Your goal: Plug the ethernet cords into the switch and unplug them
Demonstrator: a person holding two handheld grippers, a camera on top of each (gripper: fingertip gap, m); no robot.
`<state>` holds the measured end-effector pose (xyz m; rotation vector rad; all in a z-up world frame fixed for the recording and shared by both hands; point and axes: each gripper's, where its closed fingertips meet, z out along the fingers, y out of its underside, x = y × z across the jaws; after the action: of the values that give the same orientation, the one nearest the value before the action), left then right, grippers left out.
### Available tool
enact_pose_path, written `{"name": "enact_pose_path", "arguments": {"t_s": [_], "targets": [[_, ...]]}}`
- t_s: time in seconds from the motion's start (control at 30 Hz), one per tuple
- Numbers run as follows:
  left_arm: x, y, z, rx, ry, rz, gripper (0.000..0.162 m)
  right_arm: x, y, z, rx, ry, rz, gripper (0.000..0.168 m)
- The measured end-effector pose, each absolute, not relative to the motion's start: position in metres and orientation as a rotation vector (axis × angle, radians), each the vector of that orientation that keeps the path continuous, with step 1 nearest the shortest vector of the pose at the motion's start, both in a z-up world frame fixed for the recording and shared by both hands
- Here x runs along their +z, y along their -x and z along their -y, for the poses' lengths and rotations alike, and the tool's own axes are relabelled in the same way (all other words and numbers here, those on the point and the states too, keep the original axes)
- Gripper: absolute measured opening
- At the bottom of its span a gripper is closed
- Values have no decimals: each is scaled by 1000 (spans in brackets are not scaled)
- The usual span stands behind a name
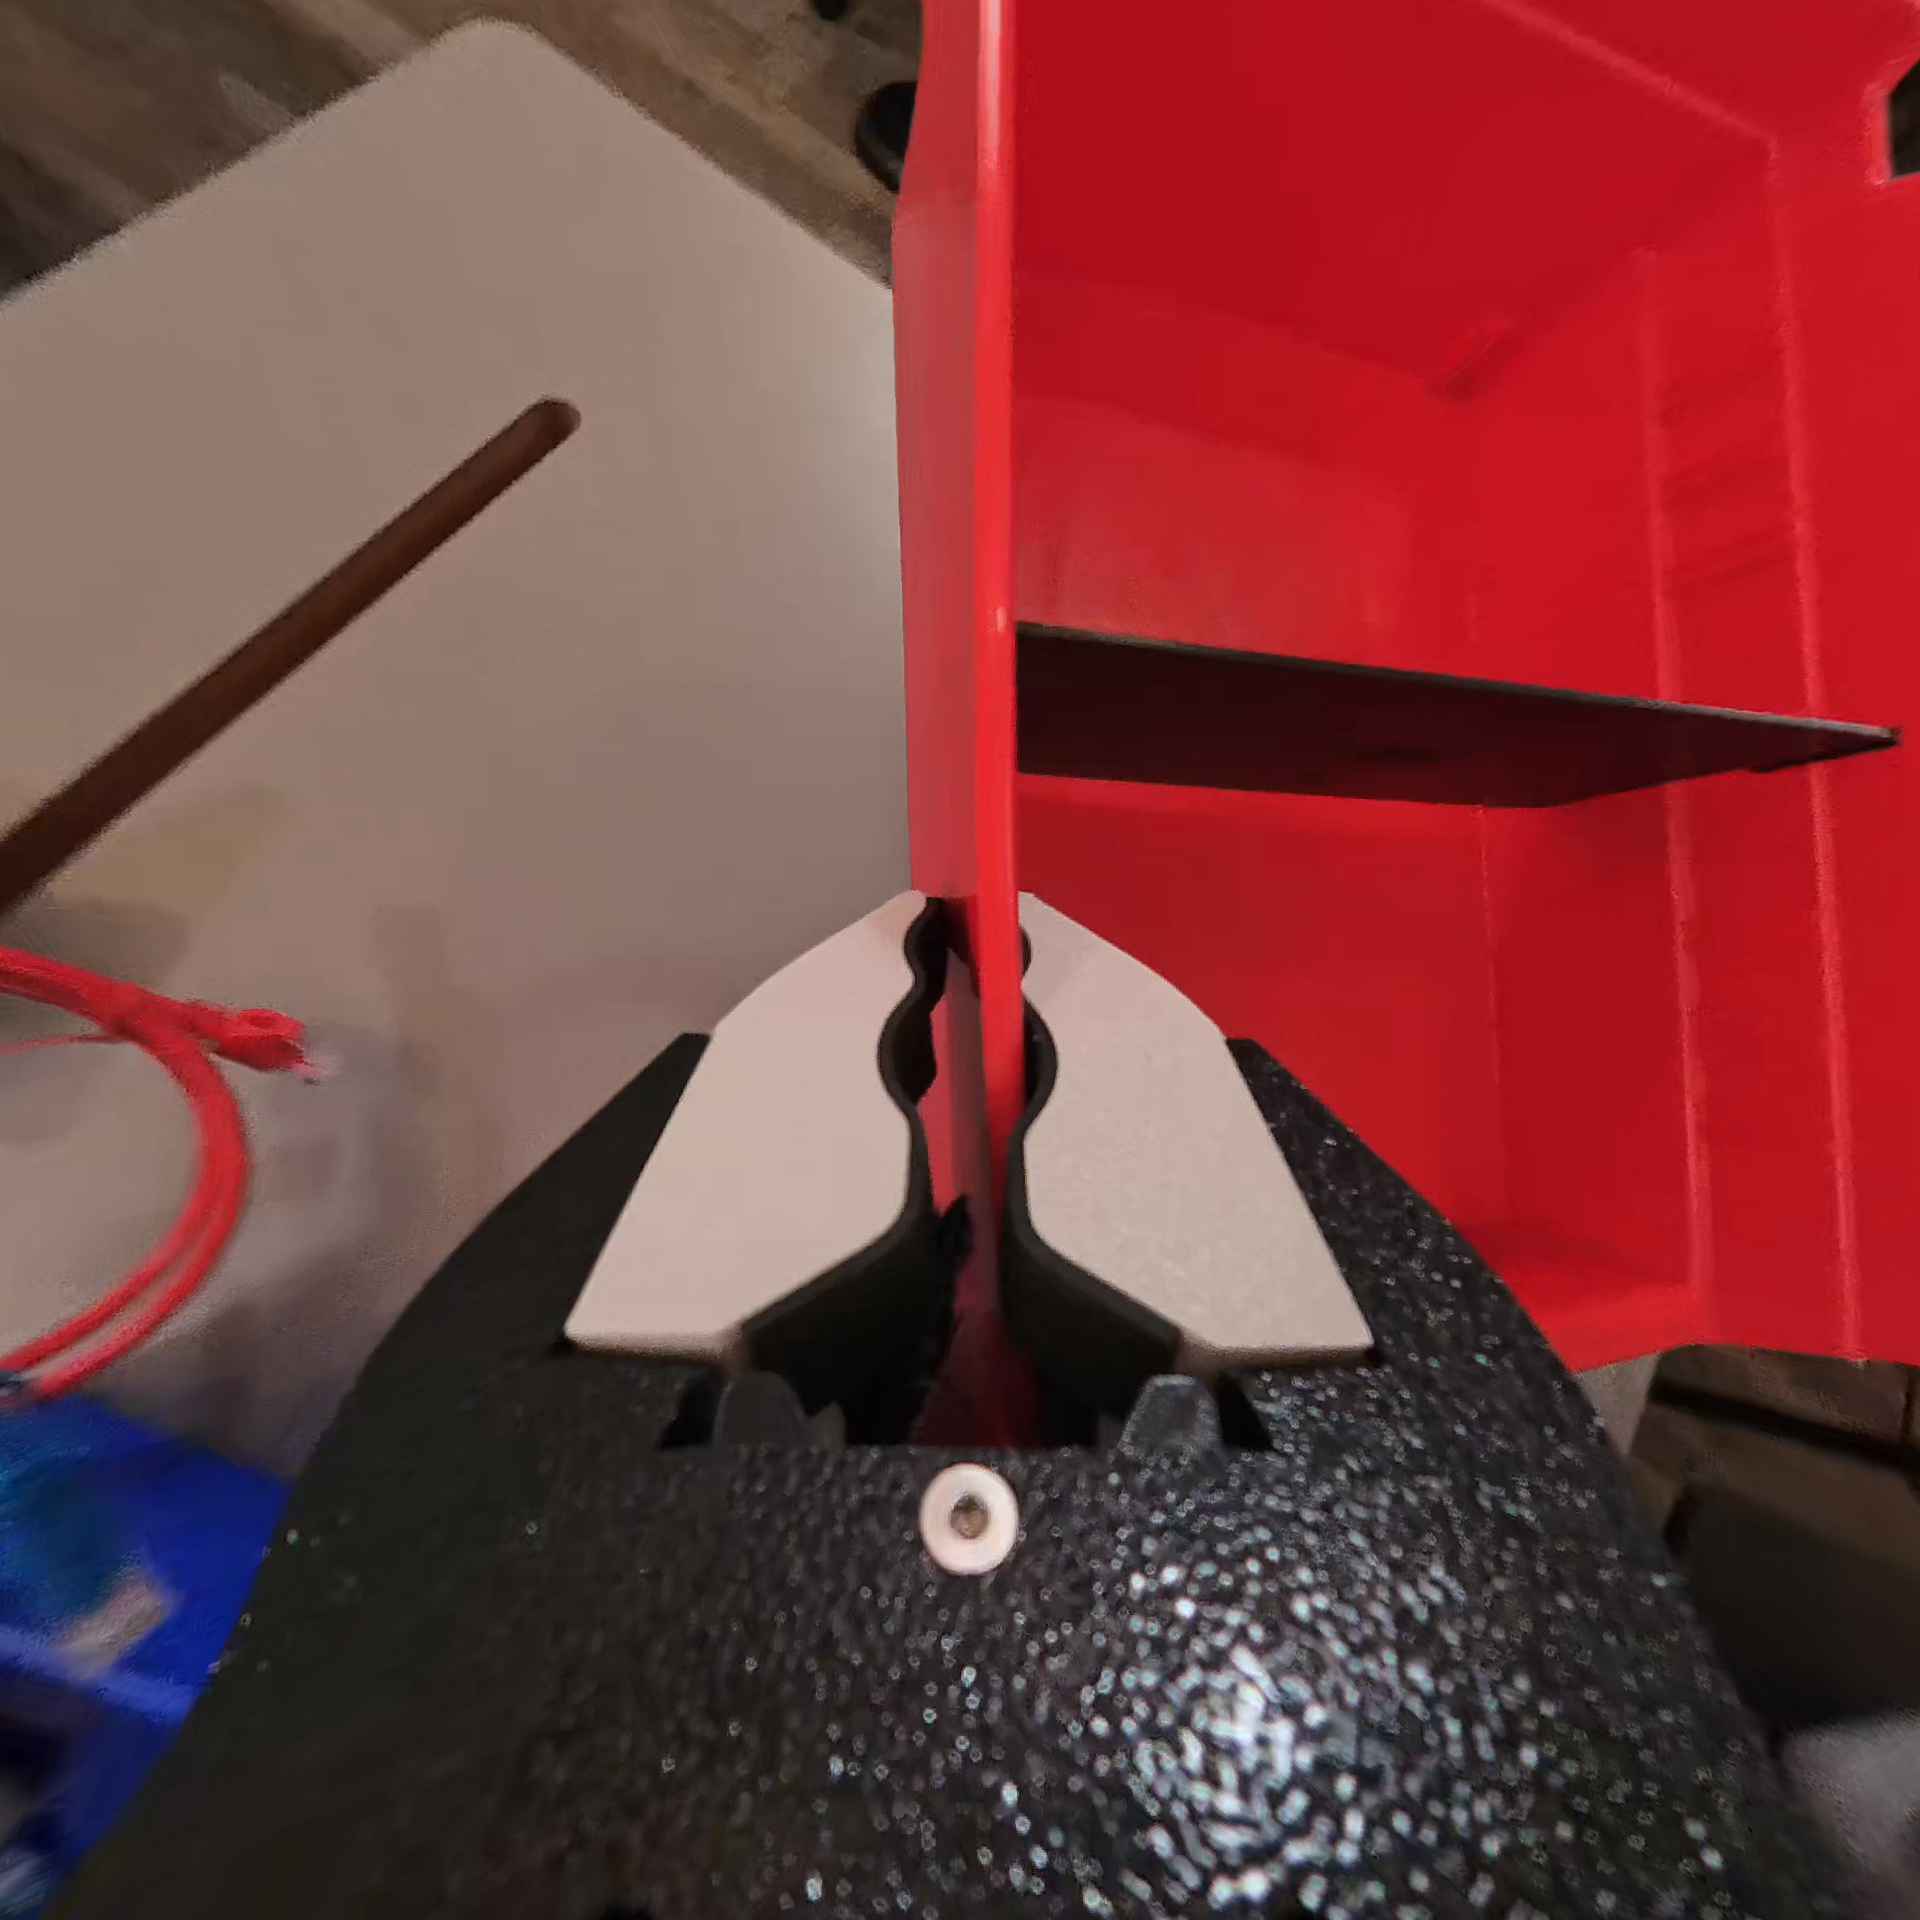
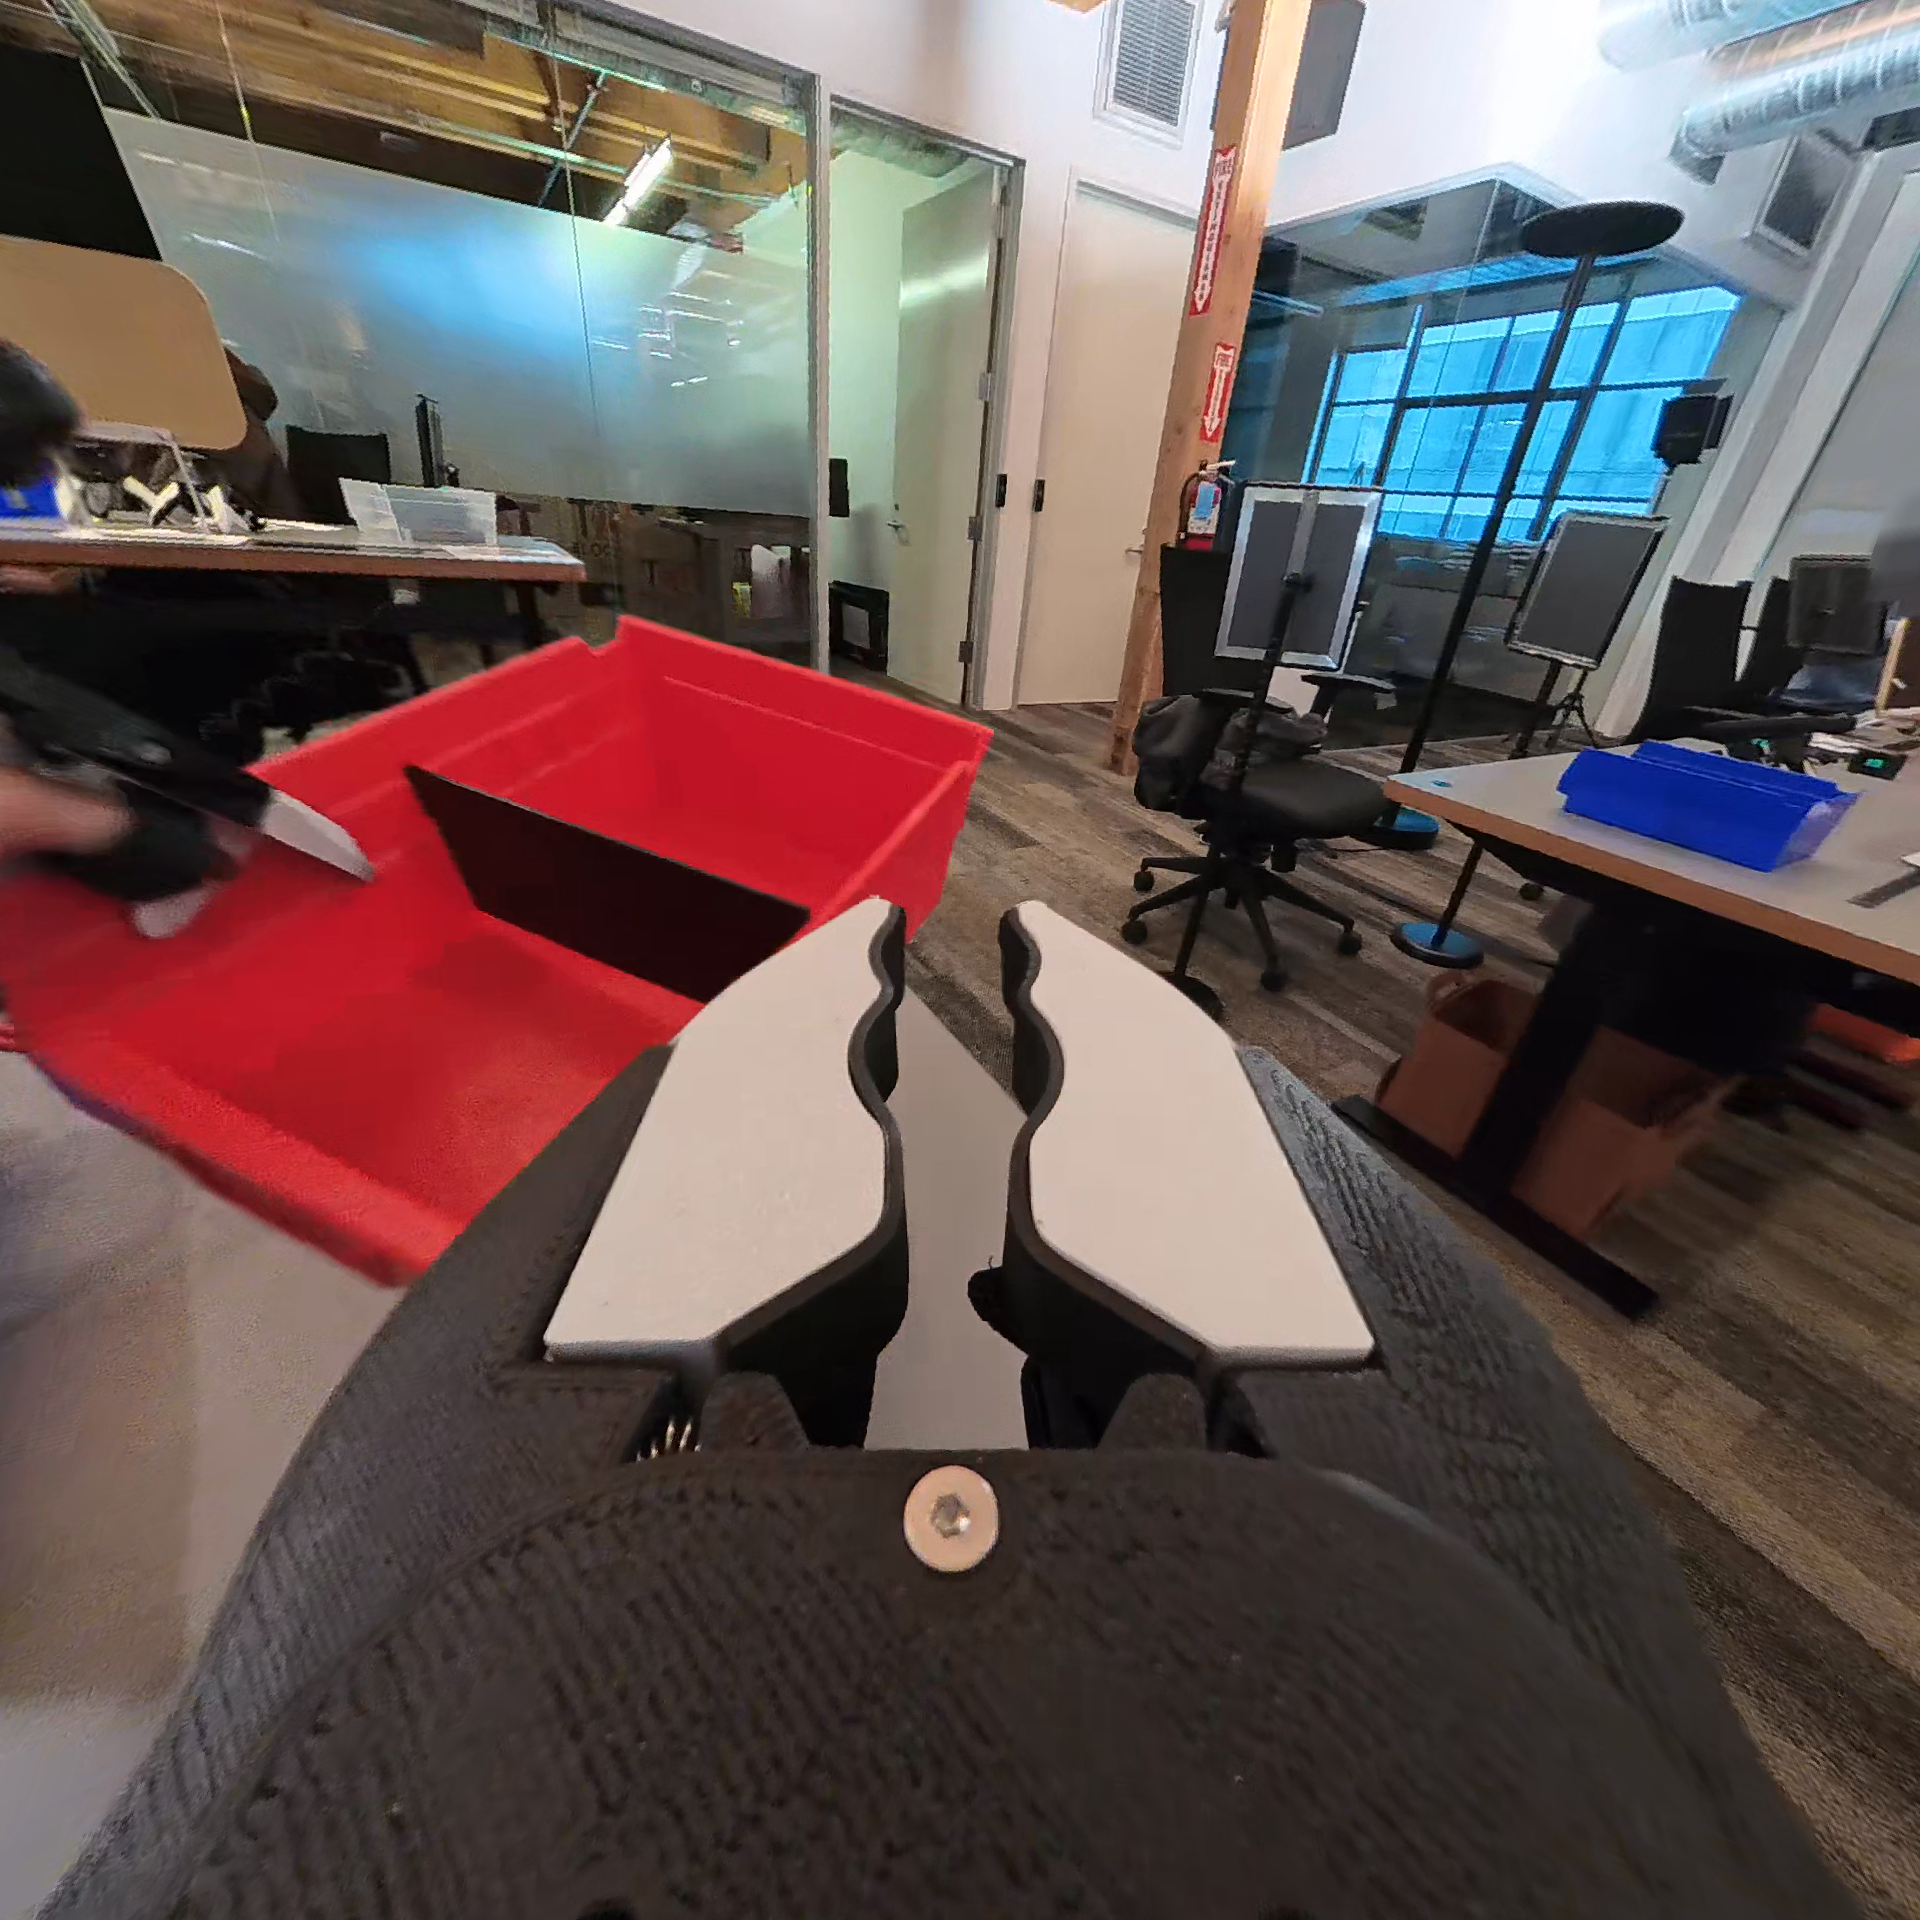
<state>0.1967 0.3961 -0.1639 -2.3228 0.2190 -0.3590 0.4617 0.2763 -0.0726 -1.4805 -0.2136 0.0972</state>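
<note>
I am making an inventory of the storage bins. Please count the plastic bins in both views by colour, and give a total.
Red bin, with a black divider, its wall held in the left gripper jaws: 1
Blue bin, on the far table: 1
Total: 2

The right gripper (image 2: 948, 925) has its fingers (image 2: 769, 1122) parted with a narrow gap and nothing between them. Just left of the left fingertip is a red plastic bin (image 2: 312, 1049), tilted, with a black divider (image 2: 613, 894) standing across its inside. At the bin's far left wall the left gripper (image 2: 312, 842) clamps onto the rim, a hand (image 2: 62, 821) blurred behind it. Beneath the fingers lies a pale desk (image 2: 104, 1455). Well off to the right of the fingers, a blue bin (image 2: 1704, 805) sits on another desk (image 2: 1849, 914), and a black office chair (image 2: 1247, 800) stands on the floor ahead.
</note>
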Motion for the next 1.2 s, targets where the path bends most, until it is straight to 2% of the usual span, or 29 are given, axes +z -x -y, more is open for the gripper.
{"name": "enact_pose_path", "arguments": {"t_s": [0.17, 0.33, 0.57, 0.7, 0.8, 0.83, 0.93, 0.97, 1.07, 1.2], "targets": [[-216, -203, -402, -231, 2380, 64, 8, -95, -446, -281, 173, 1540, 310, 17], [-240, -197, -391, -135, 2358, 290, 8, -107, -441, -279, 246, 1544, 340, 17], [-258, -204, -380, -187, 2250, 614, 10, -106, -442, -274, 301, 1532, 331, 17], [-256, -218, -383, -301, 2154, 641, 21, -101, -444, -274, 292, 1517, 322, 17], [-247, -217, -383, -345, 2086, 660, 23, -101, -440, -272, 306, 1513, 331, 17], [-240, -219, -384, -399, 2057, 654, 28, -102, -438, -272, 301, 1516, 340, 17], [-200, -232, -384, -563, 1880, 559, 69, -106, -435, -273, 263, 1529, 359, 17], [-185, -237, -379, -556, 1849, 496, 78, -107, -433, -273, 259, 1532, 365, 17], [-138, -248, -354, -521, 1770, 319, 91, -109, -420, -270, 272, 1532, 399, 17], [-89, -238, -299, -488, 1718, 107, 95, -114, -393, -261, 252, 1534, 500, 18]]}}
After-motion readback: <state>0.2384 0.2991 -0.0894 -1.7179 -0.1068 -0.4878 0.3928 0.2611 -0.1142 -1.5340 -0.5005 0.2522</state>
